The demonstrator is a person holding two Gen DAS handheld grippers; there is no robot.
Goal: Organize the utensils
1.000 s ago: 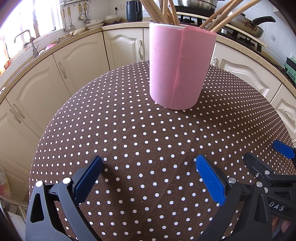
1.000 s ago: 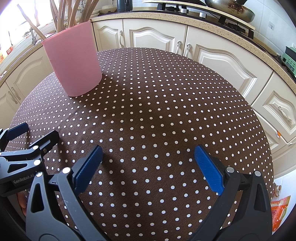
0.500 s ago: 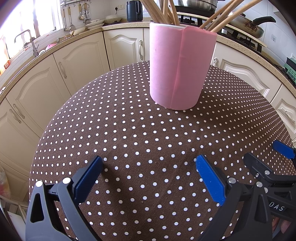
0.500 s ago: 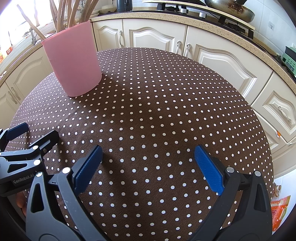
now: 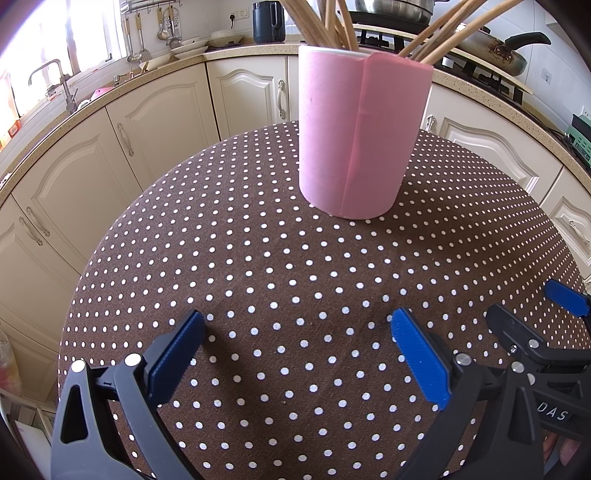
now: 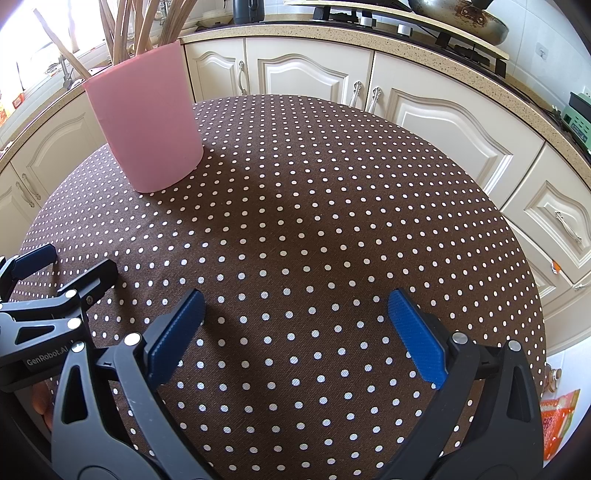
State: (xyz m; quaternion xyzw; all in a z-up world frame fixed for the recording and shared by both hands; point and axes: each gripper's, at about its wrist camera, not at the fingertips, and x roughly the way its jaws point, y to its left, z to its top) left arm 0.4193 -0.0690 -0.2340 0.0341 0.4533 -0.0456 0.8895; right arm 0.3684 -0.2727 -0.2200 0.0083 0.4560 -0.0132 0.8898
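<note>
A pink cylindrical holder [image 5: 360, 133] stands upright at the far side of the round table [image 5: 258, 266], with several wooden chopsticks [image 5: 332, 22] sticking out of its top. It also shows in the right wrist view [image 6: 146, 118], at the far left. My left gripper [image 5: 295, 332] is open and empty, low over the near part of the table. My right gripper [image 6: 295, 310] is open and empty, beside the left one. Each gripper shows at the edge of the other's view.
The table wears a brown cloth with white dots [image 6: 314, 221]. Cream kitchen cabinets [image 6: 303, 70] and a speckled counter curve behind it. A frying pan [image 5: 491, 40] sits on the stove at the back right. An orange packet [image 6: 557, 417] lies on the floor at right.
</note>
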